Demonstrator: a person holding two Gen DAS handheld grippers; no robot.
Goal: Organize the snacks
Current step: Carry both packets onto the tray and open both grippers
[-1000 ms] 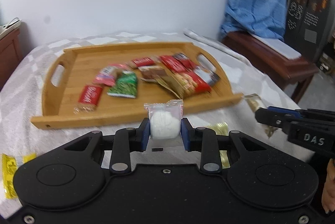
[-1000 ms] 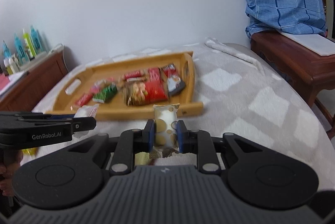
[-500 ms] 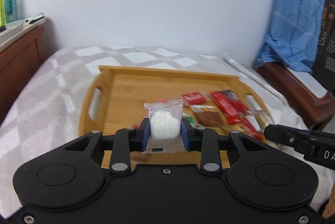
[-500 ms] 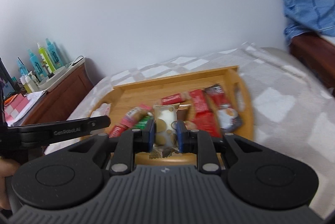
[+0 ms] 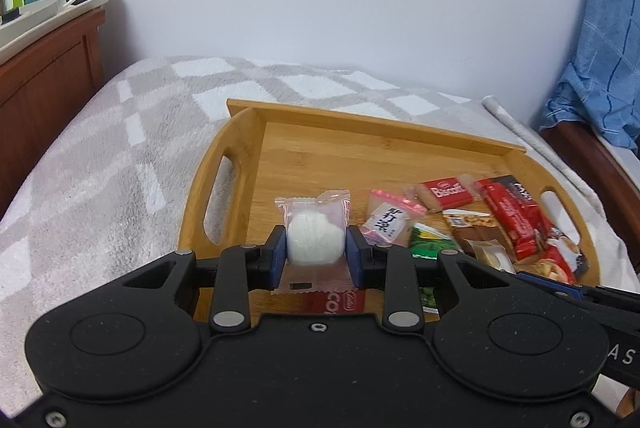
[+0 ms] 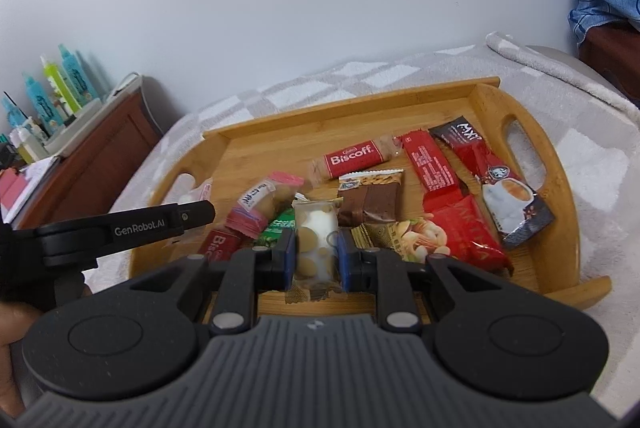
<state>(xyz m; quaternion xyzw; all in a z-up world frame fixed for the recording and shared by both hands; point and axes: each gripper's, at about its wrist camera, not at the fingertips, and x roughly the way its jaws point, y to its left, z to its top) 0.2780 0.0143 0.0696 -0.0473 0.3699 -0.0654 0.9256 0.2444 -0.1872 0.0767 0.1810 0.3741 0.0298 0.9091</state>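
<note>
A wooden tray (image 5: 328, 132) (image 6: 560, 196) lies on a checked blanket and holds several wrapped snacks, among them a red Biscoff packet (image 5: 447, 193) (image 6: 352, 159) and a red coffee stick (image 6: 492, 180). My left gripper (image 5: 316, 252) is shut on a clear packet with a white round cake (image 5: 315, 240), held over the tray's near left part. My right gripper (image 6: 317, 252) is shut on a clear packet with gold dots (image 6: 316, 244), held over the tray's near middle. The left gripper's finger (image 6: 132, 228) shows at the left of the right wrist view.
A brown wooden cabinet (image 5: 44, 68) (image 6: 92, 164) with bottles (image 6: 60, 92) on top stands to the left of the bed. A blue cloth (image 5: 600, 36) hangs over dark furniture at the right. A white wall runs behind the tray.
Both grippers have moved forward from in front of the tray to above it, each still holding its packet. The tray now looks nearer and larger in both views.
</note>
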